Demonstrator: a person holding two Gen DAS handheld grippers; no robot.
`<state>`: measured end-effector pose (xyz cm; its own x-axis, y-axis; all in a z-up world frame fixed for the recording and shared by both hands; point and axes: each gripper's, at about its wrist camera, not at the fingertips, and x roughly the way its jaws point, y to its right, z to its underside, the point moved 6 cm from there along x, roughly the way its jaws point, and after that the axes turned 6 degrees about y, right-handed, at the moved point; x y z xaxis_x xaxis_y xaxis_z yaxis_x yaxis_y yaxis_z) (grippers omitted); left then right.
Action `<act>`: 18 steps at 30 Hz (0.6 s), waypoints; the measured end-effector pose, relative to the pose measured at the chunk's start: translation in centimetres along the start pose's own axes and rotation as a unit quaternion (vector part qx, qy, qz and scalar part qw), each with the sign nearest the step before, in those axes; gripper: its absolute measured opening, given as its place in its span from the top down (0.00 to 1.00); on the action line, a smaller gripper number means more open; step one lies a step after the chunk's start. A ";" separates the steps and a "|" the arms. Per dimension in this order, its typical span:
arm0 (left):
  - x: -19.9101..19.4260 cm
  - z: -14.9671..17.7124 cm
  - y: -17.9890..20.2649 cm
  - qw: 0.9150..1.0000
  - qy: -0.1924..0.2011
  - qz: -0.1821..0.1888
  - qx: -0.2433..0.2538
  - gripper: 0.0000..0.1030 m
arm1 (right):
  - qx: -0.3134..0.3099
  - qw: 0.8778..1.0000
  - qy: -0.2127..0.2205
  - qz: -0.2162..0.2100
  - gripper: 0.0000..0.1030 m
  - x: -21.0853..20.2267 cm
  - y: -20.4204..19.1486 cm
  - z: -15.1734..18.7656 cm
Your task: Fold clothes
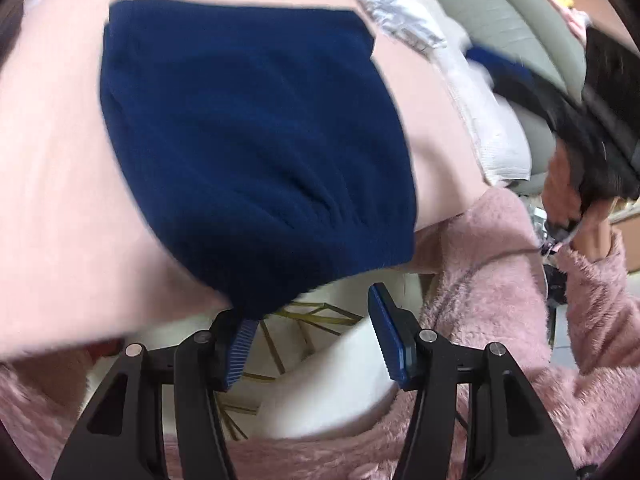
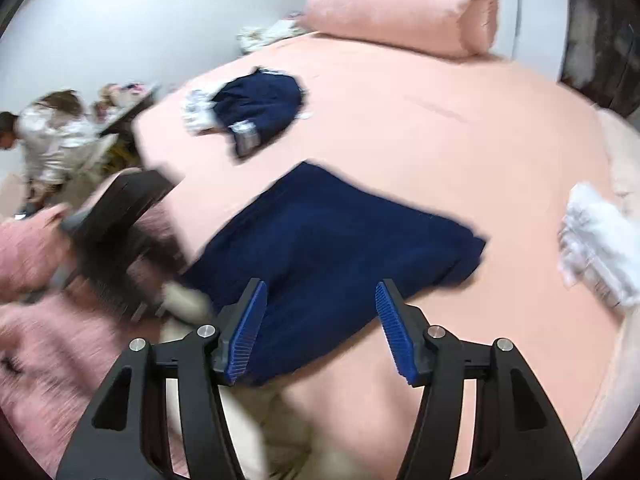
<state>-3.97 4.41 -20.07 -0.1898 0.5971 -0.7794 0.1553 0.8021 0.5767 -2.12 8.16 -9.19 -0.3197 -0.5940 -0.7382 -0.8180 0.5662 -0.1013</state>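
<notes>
I have the dark navy knitted garment (image 2: pixel 320 248) lying flat on the pale pink bed sheet (image 2: pixel 460 128), folded into a rough rectangle with its near corner hanging just over the bed's edge, which I judge puts it within easy reach for the next fold. My left gripper (image 1: pixel 312 336) sits low at that overhanging corner; its jaws stand spread, the left blue ribbed pad just touching the cloth's tip but nothing pinched between them. My right gripper (image 2: pixel 320 328) hovers above the garment's near edge, tilted steeply downward, jaws likewise spread with the fabric showing below the gap and not gripped. Both tools point down over the bed's near side, flanking the garment. A second small navy piece of clothing (image 2: pixel 260 112) waits farther up the sheet near a rolled pink bolster (image 2: pixel 400 8), and a white fluffy item (image 2: pixel 600 248) lies at the right edge. My fuzzy pink sleeve (image 1: pixel 500 272) fills the lower right of the left view.
</notes>
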 end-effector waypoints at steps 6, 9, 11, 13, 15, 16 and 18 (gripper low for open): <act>-1.4 2.4 -0.4 1.000 0.006 0.005 0.017 0.46 | 0.008 0.999 -0.041 -0.008 0.44 8.6 -0.4 0.5; -2.3 2.3 -1.0 1.000 0.014 0.011 0.018 0.46 | 0.013 0.998 -0.067 0.001 0.46 11.2 0.9 1.7; -3.5 2.1 -1.2 0.999 0.031 0.017 0.023 0.47 | 0.020 0.996 -0.086 0.012 0.46 12.2 2.1 3.1; -5.4 1.6 -0.9 0.997 0.064 0.017 0.036 0.47 | 0.023 0.997 -0.074 0.011 0.45 12.1 2.6 3.9; -7.2 0.6 -0.4 0.994 0.096 0.025 0.049 0.47 | 0.031 0.998 -0.063 0.009 0.45 11.8 2.8 4.3; -7.9 0.0 -0.1 0.992 0.105 0.027 0.057 0.47 | 0.033 0.998 -0.059 0.009 0.45 11.7 2.9 4.4; -8.9 -1.2 0.5 0.990 0.121 0.025 0.072 0.47 | 0.036 0.998 -0.052 0.008 0.45 11.9 2.8 4.5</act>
<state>-3.33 -0.47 -12.55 -0.4018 0.6358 -0.6591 0.3040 0.7715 0.5589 -6.09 5.27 -21.30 -0.2775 -0.5236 -0.8055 -0.7756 0.6169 -0.1339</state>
